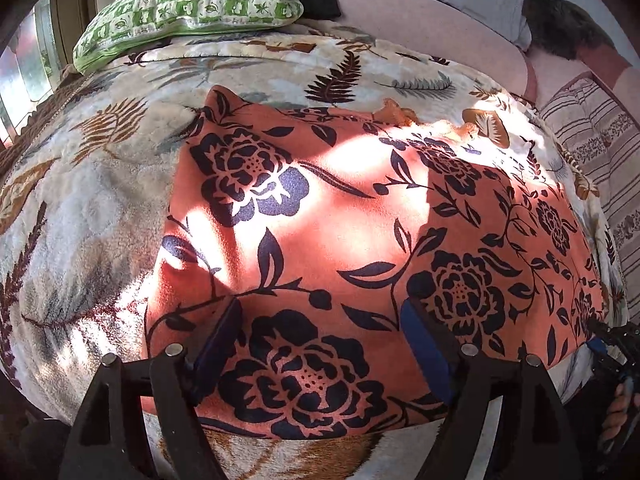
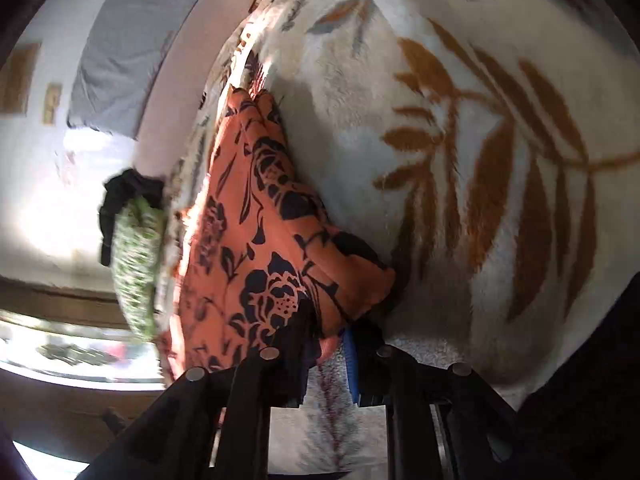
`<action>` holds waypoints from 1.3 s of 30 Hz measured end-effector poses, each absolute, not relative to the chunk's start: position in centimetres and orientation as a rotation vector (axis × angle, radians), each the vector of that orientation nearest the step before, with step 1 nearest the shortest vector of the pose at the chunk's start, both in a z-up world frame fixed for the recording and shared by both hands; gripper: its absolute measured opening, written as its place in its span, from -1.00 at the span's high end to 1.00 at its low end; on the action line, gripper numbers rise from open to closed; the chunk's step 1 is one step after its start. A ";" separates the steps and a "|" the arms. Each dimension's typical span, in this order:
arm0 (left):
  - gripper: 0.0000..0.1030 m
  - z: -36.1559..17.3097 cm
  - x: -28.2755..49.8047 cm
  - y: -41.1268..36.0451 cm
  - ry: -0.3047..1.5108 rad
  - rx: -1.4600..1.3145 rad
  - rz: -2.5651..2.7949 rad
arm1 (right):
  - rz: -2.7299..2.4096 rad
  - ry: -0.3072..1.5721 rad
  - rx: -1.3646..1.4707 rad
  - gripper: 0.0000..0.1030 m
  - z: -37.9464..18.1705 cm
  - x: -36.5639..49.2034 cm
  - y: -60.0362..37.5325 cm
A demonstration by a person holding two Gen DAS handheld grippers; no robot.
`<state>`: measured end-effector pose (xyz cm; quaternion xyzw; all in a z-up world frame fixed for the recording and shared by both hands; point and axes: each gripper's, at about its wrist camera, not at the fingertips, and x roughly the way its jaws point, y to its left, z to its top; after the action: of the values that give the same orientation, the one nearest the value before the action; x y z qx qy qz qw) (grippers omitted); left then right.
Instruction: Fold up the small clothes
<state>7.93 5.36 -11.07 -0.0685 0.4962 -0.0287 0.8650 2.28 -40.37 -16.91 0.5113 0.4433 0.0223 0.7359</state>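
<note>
Orange floral cloth lies spread flat on the leaf-patterned blanket of the bed in the left wrist view, the left hand-held gripper gaping wide above its near edge, while the right wrist view shows the right hand-held gripper pinching the cloth's corner.

No lettering, label, brand, number or sign is readable in either wrist view; only leaf and flower prints show.

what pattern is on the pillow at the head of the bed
Green and white checks with leaf motifs on the pillow; left wrist view.
</note>
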 end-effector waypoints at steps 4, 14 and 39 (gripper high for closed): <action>-0.60 -9.9 8.1 5.3 0.964 -0.176 -0.090 | -0.004 0.871 0.976 -0.51 -11.7 0.8 -42.7; -0.63 -12.4 8.7 4.6 0.960 -0.113 -0.092 | 0.274 0.975 0.756 -0.59 -9.8 16.4 -43.4; 0.71 -12.4 3.7 15.3 1.029 -0.548 -0.056 | 0.345 1.033 0.456 -0.60 -8.7 9.7 -30.6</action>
<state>3.66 15.28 -12.35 -0.2586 0.4857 -0.0265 0.8346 9.73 -30.60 -8.67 0.2149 0.4872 0.1626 0.8307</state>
